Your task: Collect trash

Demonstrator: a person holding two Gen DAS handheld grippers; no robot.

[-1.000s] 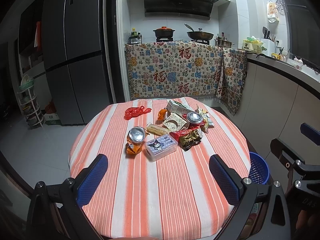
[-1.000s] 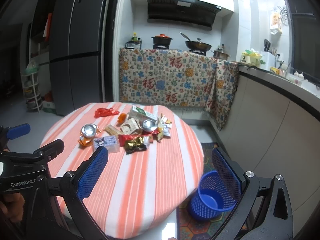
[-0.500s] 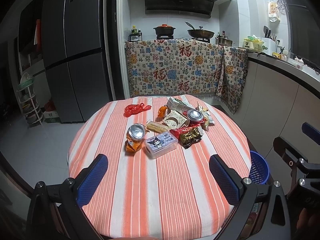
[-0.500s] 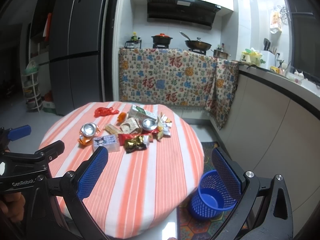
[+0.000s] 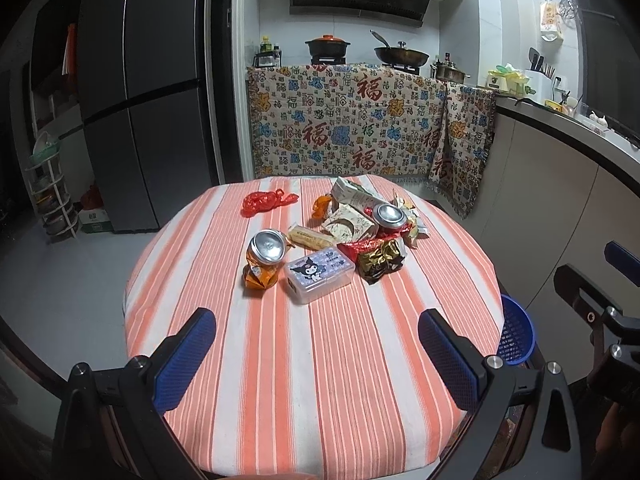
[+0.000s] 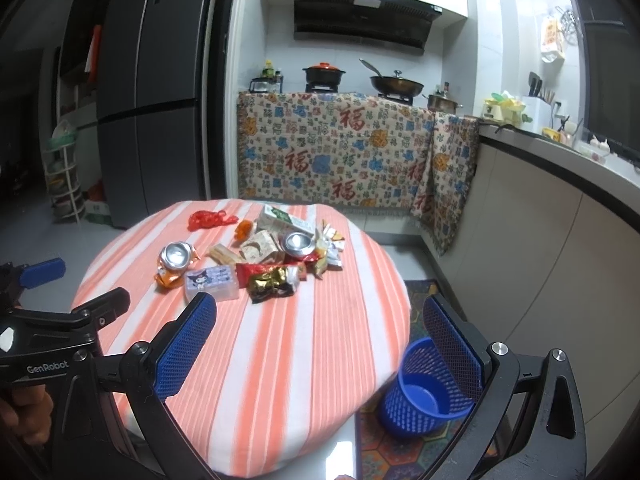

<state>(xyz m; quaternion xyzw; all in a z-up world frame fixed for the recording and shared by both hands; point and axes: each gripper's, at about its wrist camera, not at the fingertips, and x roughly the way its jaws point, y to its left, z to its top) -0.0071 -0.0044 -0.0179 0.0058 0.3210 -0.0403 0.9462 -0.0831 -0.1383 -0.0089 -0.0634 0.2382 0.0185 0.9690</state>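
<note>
A round worktop (image 5: 312, 360) in orange-and-white stripes carries the trash on its far half, well ahead of both tools. A blue basket (image 6: 424, 392) stands on the floor just beside the worktop's right edge. In the heap, a clear box (image 5: 319, 276) lies nearest, touching a crushed orange can (image 5: 264, 258) on its left; a gold wrapper (image 5: 380, 260) lies to its right, a second can (image 5: 388, 216) and a carton (image 5: 356, 196) behind, and a red bag (image 5: 266, 202) apart at the far left. The left tool (image 5: 316, 344) hovers over the near worktop, fingers spread wide and holding nothing. The right tool (image 6: 320, 336) hangs wide and empty at the worktop's right, basket between its fingers. Compared with a second ago, the heap sits slightly higher and farther in the left view; nothing on the worktop has shifted.
</note>
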